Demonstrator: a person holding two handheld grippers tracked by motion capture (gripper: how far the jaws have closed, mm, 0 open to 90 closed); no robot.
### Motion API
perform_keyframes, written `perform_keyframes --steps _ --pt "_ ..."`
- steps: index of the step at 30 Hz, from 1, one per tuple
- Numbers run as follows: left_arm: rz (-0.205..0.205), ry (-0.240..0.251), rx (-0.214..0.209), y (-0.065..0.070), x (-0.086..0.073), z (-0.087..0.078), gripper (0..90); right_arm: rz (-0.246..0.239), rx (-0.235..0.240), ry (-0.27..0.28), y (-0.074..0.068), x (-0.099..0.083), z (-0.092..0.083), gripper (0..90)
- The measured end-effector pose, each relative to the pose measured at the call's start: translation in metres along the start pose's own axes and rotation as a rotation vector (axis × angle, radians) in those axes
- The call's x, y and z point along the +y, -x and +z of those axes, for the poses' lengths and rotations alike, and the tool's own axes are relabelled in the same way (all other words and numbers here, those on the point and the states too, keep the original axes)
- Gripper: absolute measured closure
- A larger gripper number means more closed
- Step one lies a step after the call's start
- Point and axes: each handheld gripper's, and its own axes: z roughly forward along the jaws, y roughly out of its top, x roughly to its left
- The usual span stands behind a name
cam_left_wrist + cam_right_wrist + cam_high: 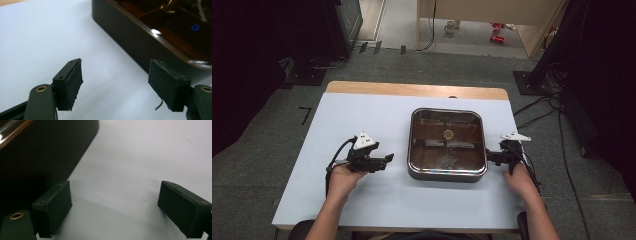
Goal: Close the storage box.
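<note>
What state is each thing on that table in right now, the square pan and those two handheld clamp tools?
Square pan: upright on the table, shiny inside, nothing gripping it.
Left gripper: jaws open, nothing between them, pointing toward the pan's left side, apart from it.
Right gripper: jaws open, nothing between them, close beside the pan's right wall.

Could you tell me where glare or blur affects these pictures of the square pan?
High view: the pan mirrors ceiling light, and the room's edges are dark. Left gripper view: sharp pads, soft pan rim with bright glints. Right gripper view: the pan's wall is near black and blurred.
</note>
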Motion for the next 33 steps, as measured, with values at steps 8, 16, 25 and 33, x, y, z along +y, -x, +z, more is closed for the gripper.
perform_keyframes --steps 8,16,25,33 --pt "0.012 -0.031 0.024 0.007 -0.019 0.006 22.6 0.0 0.0 0.0 0.0 0.0 0.0 11.2" --pt "0.053 -0.087 0.011 0.016 -0.031 0.015 21.7 0.0 0.0 -0.001 0.0 0.0 0.0 11.2" --pt "0.052 -0.111 0.055 0.025 -0.035 0.03 16.6 -0.001 0.0 -0.001 0.0 0.0 0.0 11.2" --pt "0.055 -0.112 0.057 0.025 -0.035 0.03 16.5 -0.001 0.0 -0.002 0.0 0.0 0.0 11.2"
